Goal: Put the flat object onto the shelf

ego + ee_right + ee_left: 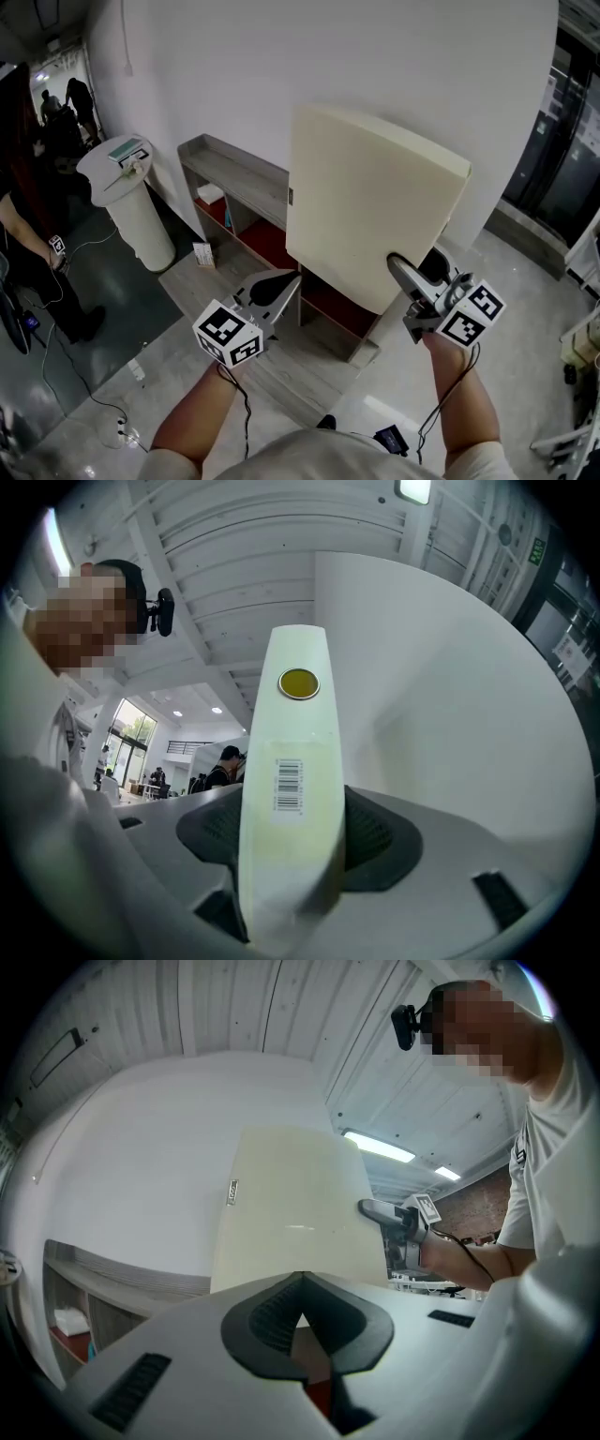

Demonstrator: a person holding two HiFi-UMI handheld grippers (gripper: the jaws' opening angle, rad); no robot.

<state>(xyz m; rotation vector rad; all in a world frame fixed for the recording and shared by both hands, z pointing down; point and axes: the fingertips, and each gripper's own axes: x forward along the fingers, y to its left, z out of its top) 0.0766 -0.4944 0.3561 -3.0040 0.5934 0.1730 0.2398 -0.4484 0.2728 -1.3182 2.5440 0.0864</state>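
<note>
The flat object point(375, 206), a cream panel, is held upright in the air above the low shelf point(234, 178) by the wall. Its lower right edge is clamped between the jaws of the right gripper point(403, 267). The left gripper point(286, 281) is seen at the lower left edge, jaws closed together.

A white round pedestal point(141, 220) stands on the grey floor point(117, 314) at left, a person point(28, 272) in dark clothes beside it, cables point(94, 398) trailing nearby.
</note>
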